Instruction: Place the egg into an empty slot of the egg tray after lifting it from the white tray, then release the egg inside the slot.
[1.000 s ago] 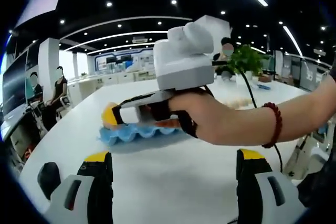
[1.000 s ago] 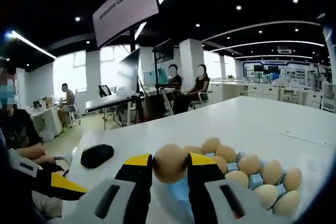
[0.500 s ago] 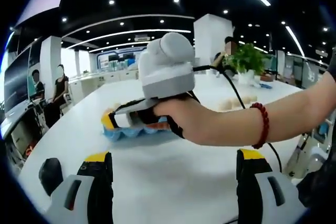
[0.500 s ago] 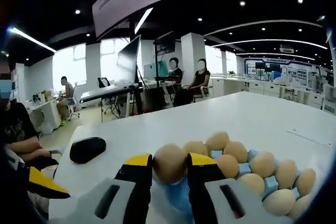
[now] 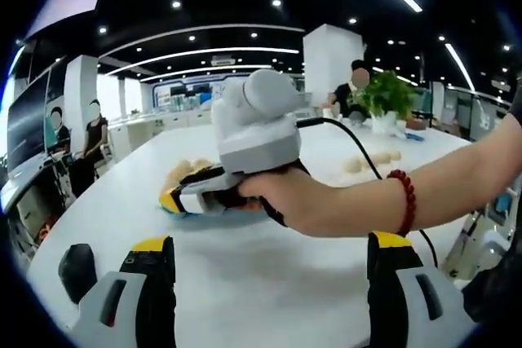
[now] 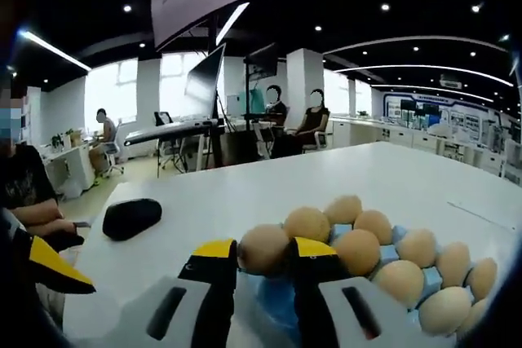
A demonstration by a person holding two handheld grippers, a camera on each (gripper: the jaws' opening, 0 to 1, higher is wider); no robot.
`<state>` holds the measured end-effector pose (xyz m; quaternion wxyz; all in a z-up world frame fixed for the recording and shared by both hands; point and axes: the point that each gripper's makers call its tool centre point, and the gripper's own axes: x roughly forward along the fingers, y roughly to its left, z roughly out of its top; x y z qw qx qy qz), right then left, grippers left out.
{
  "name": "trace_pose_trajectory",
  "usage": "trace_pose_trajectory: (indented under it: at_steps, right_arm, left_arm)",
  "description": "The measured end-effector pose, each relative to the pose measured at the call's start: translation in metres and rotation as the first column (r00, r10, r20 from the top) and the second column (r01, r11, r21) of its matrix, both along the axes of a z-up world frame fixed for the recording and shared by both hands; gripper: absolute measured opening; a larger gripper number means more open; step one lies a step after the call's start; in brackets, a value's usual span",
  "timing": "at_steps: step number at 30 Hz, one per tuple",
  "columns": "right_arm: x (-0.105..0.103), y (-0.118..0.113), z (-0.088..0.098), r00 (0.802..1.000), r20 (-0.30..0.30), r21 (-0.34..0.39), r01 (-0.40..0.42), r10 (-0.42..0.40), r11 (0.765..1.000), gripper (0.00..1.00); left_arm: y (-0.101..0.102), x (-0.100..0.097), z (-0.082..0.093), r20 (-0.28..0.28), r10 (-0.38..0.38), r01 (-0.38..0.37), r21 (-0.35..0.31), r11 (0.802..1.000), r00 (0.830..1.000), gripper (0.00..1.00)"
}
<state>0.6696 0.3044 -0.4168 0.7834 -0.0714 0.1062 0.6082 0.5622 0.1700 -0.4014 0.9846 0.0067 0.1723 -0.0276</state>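
Note:
In the right gripper view my right gripper (image 6: 263, 253) is shut on a brown egg (image 6: 263, 248), held just above the near end of the blue egg tray (image 6: 273, 303). Several other eggs (image 6: 356, 251) sit in the tray's slots to the right. In the left gripper view my left gripper (image 5: 269, 242) stands open above the white table (image 5: 269, 270) with nothing between its fingers. The right gripper (image 5: 179, 198), held by a hand (image 5: 281, 197), reaches in from the right over the blue egg tray (image 5: 173, 209). More eggs (image 5: 371, 158) lie far back on the table.
A black mouse (image 6: 130, 217) lies on the table left of the tray, and shows as the black mouse (image 5: 76, 270) at the lower left of the left gripper view. A potted plant (image 5: 388, 97) stands at the far right. People sit at desks beyond the table.
The right gripper with the egg has sunk lower and closer over the blue tray. The left gripper has stayed where it was, open.

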Motion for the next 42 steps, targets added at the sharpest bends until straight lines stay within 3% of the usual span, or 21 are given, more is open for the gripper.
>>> trace_pose_trajectory:
  at_steps: [3, 13, 16, 19, 21, 23, 28, 30, 32, 34, 38, 42]
  right_arm:
    - [0.001, -0.001, 0.000, 1.000, 0.025, -0.008, -0.001, 0.001, 1.000, 0.32]
    - [-0.003, -0.018, 0.015, 1.000, 0.003, 0.029, -0.005, 0.005, 1.000, 0.35]
    - [-0.003, -0.029, 0.022, 1.000, 0.010, 0.033, -0.010, 0.010, 0.999, 0.37]
    - [-0.002, -0.048, 0.036, 1.000, 0.009, 0.060, 0.001, -0.002, 0.998, 0.38]
    - [0.005, -0.056, 0.040, 1.000, 0.017, 0.050, 0.019, -0.020, 0.999, 0.38]
    - [0.004, -0.065, 0.042, 0.999, 0.027, 0.048, 0.026, -0.028, 0.999, 0.38]
    - [0.009, -0.100, 0.053, 0.995, 0.055, 0.047, 0.081, -0.083, 0.996, 0.38]
    - [0.012, -0.109, 0.056, 0.993, 0.062, 0.056, 0.099, -0.103, 0.994, 0.38]
    - [0.012, -0.115, 0.056, 0.993, 0.059, 0.051, 0.103, -0.106, 0.993, 0.38]
    - [0.011, -0.123, 0.057, 0.991, 0.056, 0.051, 0.115, -0.118, 0.992, 0.39]
    - [0.011, -0.138, 0.053, 0.989, 0.055, 0.025, 0.138, -0.139, 0.990, 0.40]
    - [0.010, -0.150, 0.054, 0.987, 0.054, 0.020, 0.151, -0.152, 0.988, 0.40]
  left_arm:
    - [-0.001, 0.000, -0.001, -0.001, -0.003, 0.003, -0.001, 1.000, 1.000, 1.00]
    - [-0.004, 0.004, 0.001, 0.001, -0.007, 0.007, -0.010, 1.000, 1.000, 1.00]
    - [-0.015, 0.010, 0.004, 0.014, -0.064, 0.064, -0.002, 0.998, 0.998, 1.00]
    - [-0.006, 0.012, 0.008, -0.003, -0.044, 0.044, 0.010, 0.999, 0.999, 1.00]
    - [0.002, 0.016, 0.021, 0.035, -0.042, 0.041, 0.002, 0.999, 0.999, 1.00]
    - [0.002, 0.017, 0.027, 0.048, -0.070, 0.071, -0.024, 0.997, 0.996, 1.00]
    - [0.016, 0.017, 0.037, 0.044, -0.090, 0.088, 0.033, 0.996, 0.995, 1.00]
    - [0.013, 0.017, 0.043, 0.068, -0.120, 0.120, 0.013, 0.993, 0.990, 1.00]
    - [0.019, 0.014, 0.044, 0.064, -0.115, 0.115, -0.001, 0.993, 0.991, 1.00]
    - [0.025, 0.011, 0.042, 0.051, -0.112, 0.110, 0.046, 0.993, 0.992, 1.00]
    - [0.023, 0.007, 0.046, 0.059, -0.103, 0.102, 0.019, 0.995, 0.993, 1.00]
    - [0.034, 0.006, 0.050, 0.061, -0.110, 0.109, 0.019, 0.994, 0.992, 1.00]
